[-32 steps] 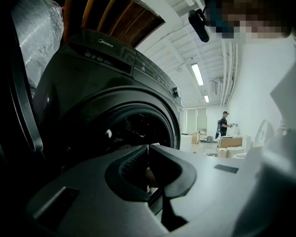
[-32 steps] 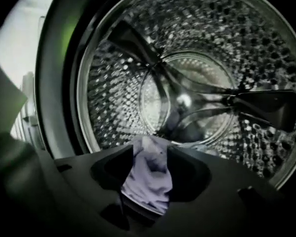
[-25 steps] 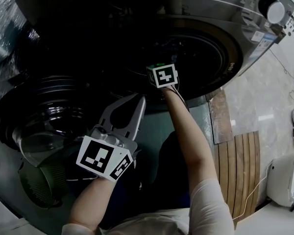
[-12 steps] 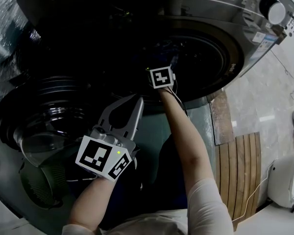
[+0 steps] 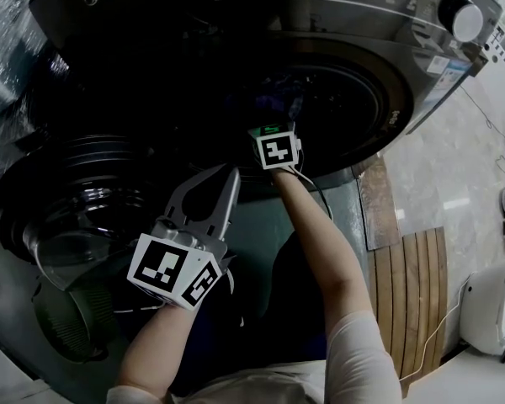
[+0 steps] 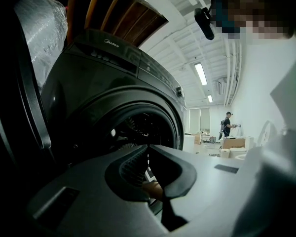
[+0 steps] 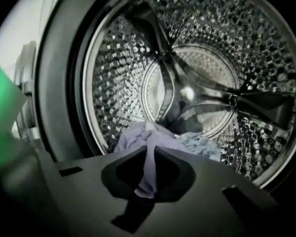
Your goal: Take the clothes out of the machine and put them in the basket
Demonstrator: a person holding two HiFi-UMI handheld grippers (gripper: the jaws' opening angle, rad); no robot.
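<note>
Inside the washing machine (image 5: 236,7), the clothes (image 7: 192,143) lie low in the drum (image 7: 197,43); the right gripper (image 7: 149,149), whose jaws have just been closing, pinches a thin fold of the lilac garment (image 7: 135,137), so a slow pull seems wisest; the left gripper (image 6: 148,146) has its jaws together, empty.

Wooden slatted mat (image 5: 414,297) lies on the floor (image 5: 471,158) (person (image 6: 227,126) standing far off)

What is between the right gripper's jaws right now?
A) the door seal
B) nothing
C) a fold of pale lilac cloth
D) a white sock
C: the right gripper has just been closing its jaws, and they now pinch a fold of the pale lilac garment lying in the drum.
</note>
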